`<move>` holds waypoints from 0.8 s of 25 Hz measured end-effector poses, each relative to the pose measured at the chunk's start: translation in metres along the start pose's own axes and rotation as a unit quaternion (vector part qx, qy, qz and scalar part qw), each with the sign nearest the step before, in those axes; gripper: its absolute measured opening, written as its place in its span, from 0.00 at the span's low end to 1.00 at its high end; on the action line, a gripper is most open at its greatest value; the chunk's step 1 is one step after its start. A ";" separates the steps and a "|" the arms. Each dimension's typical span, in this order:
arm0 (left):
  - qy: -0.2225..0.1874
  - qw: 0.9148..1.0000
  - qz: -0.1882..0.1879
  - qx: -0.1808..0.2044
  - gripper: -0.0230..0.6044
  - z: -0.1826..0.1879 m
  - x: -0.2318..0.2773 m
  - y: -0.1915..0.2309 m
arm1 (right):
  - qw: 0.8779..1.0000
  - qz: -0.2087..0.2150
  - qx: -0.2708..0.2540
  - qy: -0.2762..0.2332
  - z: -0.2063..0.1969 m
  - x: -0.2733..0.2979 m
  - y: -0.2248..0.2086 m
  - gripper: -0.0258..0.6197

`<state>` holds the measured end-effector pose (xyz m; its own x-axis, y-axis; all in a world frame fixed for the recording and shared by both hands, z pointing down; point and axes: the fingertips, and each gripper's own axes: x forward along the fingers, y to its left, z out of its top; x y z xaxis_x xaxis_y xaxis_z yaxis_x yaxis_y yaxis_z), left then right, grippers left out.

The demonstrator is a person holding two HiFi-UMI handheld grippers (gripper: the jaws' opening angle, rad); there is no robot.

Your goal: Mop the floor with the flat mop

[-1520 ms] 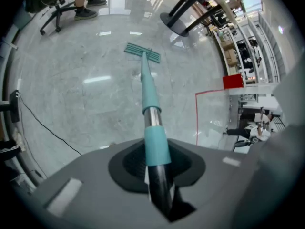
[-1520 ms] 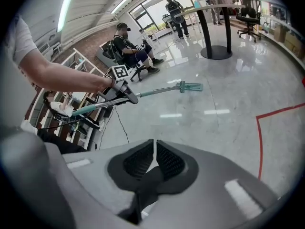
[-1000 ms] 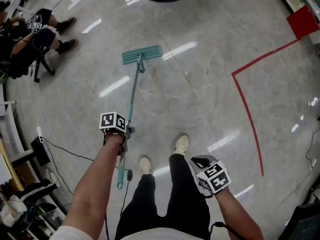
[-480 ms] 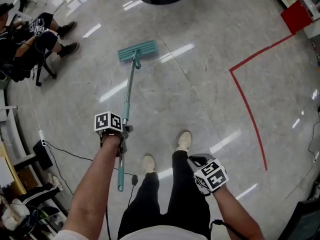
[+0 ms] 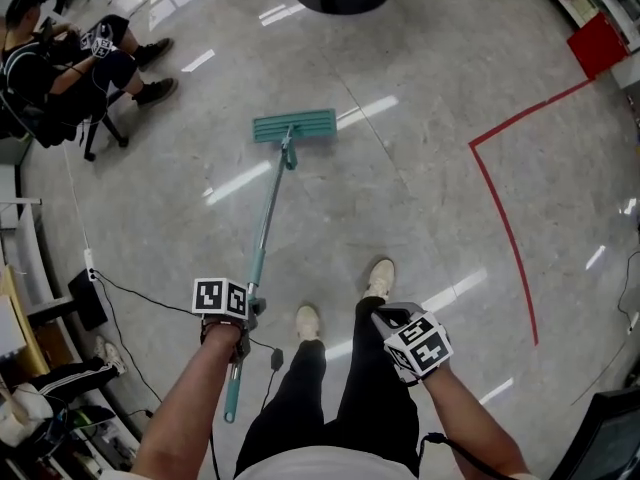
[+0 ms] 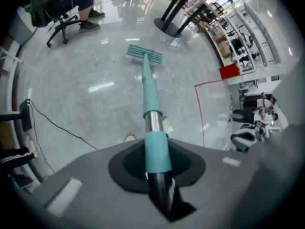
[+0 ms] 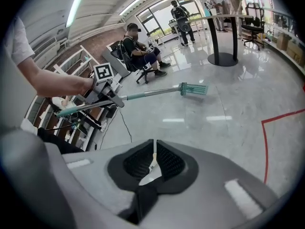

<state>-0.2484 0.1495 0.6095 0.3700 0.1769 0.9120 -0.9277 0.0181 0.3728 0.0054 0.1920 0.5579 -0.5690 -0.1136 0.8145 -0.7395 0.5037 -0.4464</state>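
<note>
While my left hand-held gripper (image 6: 155,168) is clamped narrow round the teal handle (image 5: 264,236) of the flat mop, toward its upper end, the mop head (image 5: 294,125) lies flat on the floor (image 5: 430,158) well ahead of that hand-held gripper, at the far end of the slanting shaft. My right hand-held gripper (image 7: 152,157) hangs at my other side, jaws together on nothing, well apart from the handle. I judge this to be a one-handed stroke, so the grip must not let the shaft twist. I want the head square to the stroke and its whole pad pressed down, not riding on one edge. Long, overlapping passes should serve best. A black cable (image 5: 140,300) runs over the floor just beside my left hand-held gripper, and my shoes (image 5: 378,278) stand between the two hand-held grippers, so I should stop the head short of both. Bringing the right hand-held gripper onto the shaft lower down would steady it.
</note>
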 end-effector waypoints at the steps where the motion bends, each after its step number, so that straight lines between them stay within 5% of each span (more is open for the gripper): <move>1: 0.005 1.000 0.001 0.000 0.18 -0.014 0.000 0.004 | 1.000 0.002 -0.005 0.000 0.002 0.003 0.005 0.07; 11: 0.059 0.998 0.016 0.017 0.18 -0.135 0.020 0.032 | 0.998 0.026 -0.049 0.026 0.011 0.031 0.041 0.07; 20: 0.075 0.997 0.010 0.020 0.18 -0.158 0.062 0.033 | 0.995 0.037 -0.067 0.060 0.001 0.044 0.048 0.07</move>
<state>-0.2637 0.3168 0.6516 0.3378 0.3218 0.8845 -0.9306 -0.0263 0.3650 -0.0556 0.2104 0.5714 -0.5667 0.0269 0.8235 -0.6388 0.6169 -0.4598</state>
